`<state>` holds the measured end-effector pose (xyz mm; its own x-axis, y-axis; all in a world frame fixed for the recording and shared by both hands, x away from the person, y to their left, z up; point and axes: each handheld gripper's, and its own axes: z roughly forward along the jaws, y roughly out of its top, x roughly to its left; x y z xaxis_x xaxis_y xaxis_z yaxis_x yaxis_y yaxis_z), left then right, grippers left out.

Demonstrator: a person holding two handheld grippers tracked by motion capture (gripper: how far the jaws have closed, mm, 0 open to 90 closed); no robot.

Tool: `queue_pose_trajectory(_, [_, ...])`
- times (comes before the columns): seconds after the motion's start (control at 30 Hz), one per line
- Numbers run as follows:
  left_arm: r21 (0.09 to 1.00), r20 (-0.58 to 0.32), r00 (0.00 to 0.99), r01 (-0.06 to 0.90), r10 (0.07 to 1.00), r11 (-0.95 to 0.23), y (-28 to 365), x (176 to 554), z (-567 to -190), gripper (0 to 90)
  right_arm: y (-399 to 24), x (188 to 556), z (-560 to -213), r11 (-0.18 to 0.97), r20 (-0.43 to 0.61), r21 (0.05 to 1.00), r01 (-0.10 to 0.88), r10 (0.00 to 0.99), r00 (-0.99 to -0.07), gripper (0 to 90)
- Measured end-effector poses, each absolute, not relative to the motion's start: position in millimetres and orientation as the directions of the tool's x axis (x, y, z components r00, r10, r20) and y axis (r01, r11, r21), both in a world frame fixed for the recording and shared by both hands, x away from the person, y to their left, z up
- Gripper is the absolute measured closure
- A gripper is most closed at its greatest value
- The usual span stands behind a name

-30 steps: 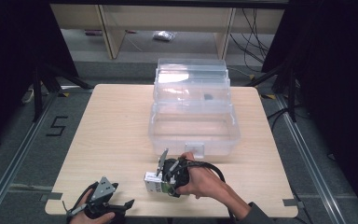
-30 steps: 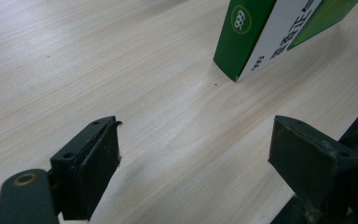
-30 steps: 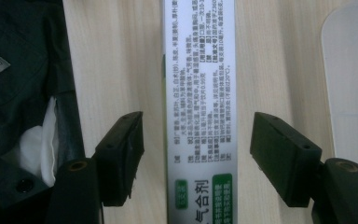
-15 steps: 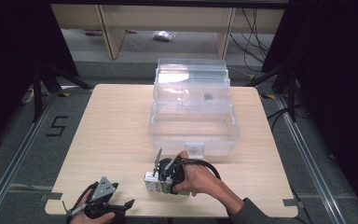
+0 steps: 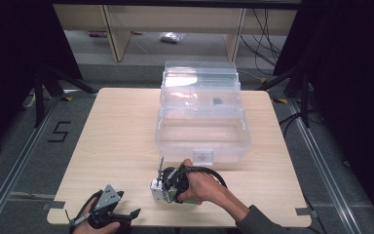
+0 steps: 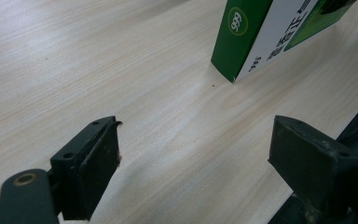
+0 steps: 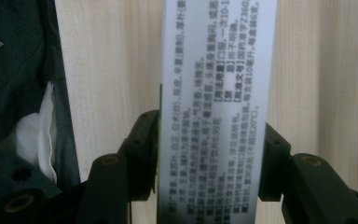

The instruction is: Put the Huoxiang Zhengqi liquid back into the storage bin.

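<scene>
Right gripper view: right gripper (image 7: 209, 154) has just been closing its jaws, w/ both pads now against the sides of the white-and-green box (image 7: 216, 93), which sits on the wooden table (image 7: 107, 56). Left gripper (image 6: 196, 154) rests near the front edge, jaws wide apart w/ nothing between, box just beyond it. High view, farther back: clear plastic bin (image 5: 202, 114) at mid-table, apart from the box.
</scene>
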<state>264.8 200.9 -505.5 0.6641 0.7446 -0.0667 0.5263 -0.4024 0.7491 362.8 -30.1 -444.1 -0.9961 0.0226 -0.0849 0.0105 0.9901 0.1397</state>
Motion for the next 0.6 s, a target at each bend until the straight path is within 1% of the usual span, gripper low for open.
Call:
queue_pose_trajectory(0.03, [0.751, -0.067, 0.664, 0.525, 0.745, -0.4, 200.8, 264.9, -505.6, 15.5, -28.9, 359.2, -443.9, 0.992, -0.063, 0.105, 0.066, 0.073, -0.995, 55.1])
queue_pose_trajectory(0.07, [0.751, -0.067, 0.664, 0.525, 0.745, -0.4, 200.7, 264.8, -505.5, 15.5, -28.9, 359.2, -443.9, 0.992, -0.063, 0.105, 0.066, 0.073, -0.995, 55.1])
queue_pose_trajectory(0.1, [0.752, -0.065, 0.666, 0.522, 0.743, -0.402, 200.8, 264.7, -505.6, 15.5, -28.0, 361.1, -445.7, 0.992, -0.073, 0.121, 0.029, 0.038, -0.997, 58.3])
queue_pose_trajectory(0.13, [0.752, -0.065, 0.666, 0.522, 0.743, -0.402, 200.8, 264.7, -505.6, 15.5, -28.0, 361.1, -445.7, 0.992, -0.073, 0.121, 0.029, 0.038, -0.997, 58.3])
queue_pose_trajectory(0.17, [0.755, -0.066, 0.665, 0.521, 0.744, -0.399, 200.9, 264.8, -506.0, 15.5, -27.6, 356.1, -444.1, 0.993, -0.044, 0.093, 0.072, 0.076, -0.996, 61.8])
queue_pose_trajectory(0.2, [0.751, -0.066, 0.664, 0.525, 0.745, -0.401, 201.0, 264.8, -505.4, 15.5, -27.6, 356.1, -444.1, 0.993, -0.044, 0.093, 0.072, 0.076, -0.996, 61.8])
queue_pose_trajectory(0.27, [0.752, -0.067, 0.663, 0.524, 0.745, -0.399, 201.0, 264.6, -505.4, 15.5, -26.8, 357.0, -441.4, 0.995, -0.054, 0.085, 0.056, 0.061, -0.997, 63.6])
queue_pose_trajectory(0.3, [0.751, -0.067, 0.664, 0.525, 0.745, -0.401, 201.0, 264.7, -505.5, 15.5, -27.5, 358.9, -441.4, 0.995, -0.061, 0.093, 0.025, 0.031, -0.998, 63.9])
queue_pose_trajectory(0.33, [0.751, -0.067, 0.664, 0.525, 0.745, -0.4, 201.0, 264.8, -505.7, 15.5, -29.3, 363.5, -442.5, 0.992, -0.079, 0.126, -0.029, -0.019, -0.997, 64.1])
queue_pose_trajectory(0.37, [0.753, -0.066, 0.662, 0.524, 0.746, -0.398, 200.7, 264.9, -506.2, 15.5, -30.2, 362.7, -441.2, 0.992, -0.073, 0.13, -0.01, -0.001, -0.997, 64.3])
queue_pose_trajectory(0.4, [0.752, -0.065, 0.663, 0.524, 0.746, -0.401, 200.6, 265.0, -506.5, 15.5, -31.7, 360.8, -439.7, 0.993, -0.055, 0.112, 0.023, 0.029, -0.998, 64.3])
queue_pose_trajectory(0.43, [0.752, -0.059, 0.661, 0.522, 0.748, -0.402, 200.3, 265.7, -507.6, 15.5, -32.8, 357.0, -437.3, 0.991, -0.037, 0.105, 0.077, 0.081, -0.996, 64.3])
queue_pose_trajectory(0.5, [0.754, -0.068, 0.66, 0.525, 0.748, -0.395, 199.3, 264.8, -506.8, 15.5, -36.3, 357.9, -434.3, 0.992, -0.037, 0.115, 0.057, 0.061, -0.997, 64.5])
queue_pose_trajectory(0.53, [0.753, -0.065, 0.663, 0.522, 0.746, -0.399, 199.9, 264.7, -506.6, 15.5, -38.7, 357.6, -430.9, 0.991, -0.032, 0.114, 0.065, 0.069, -0.997, 64.6])
queue_pose_trajectory(0.57, [0.753, -0.063, 0.663, 0.522, 0.746, -0.4, 200.1, 264.9, -506.8, 15.5, -40.4, 360.5, -430.1, 0.99, -0.046, 0.14, 0.023, 0.03, -0.998, 64.6])
queue_pose_trajectory(0.6, [0.754, -0.063, 0.662, 0.522, 0.747, -0.399, 200.2, 265.1, -507.1, 15.5, -42.6, 357.7, -427.0, 0.989, -0.021, 0.123, 0.077, 0.08, -0.997, 64.6])
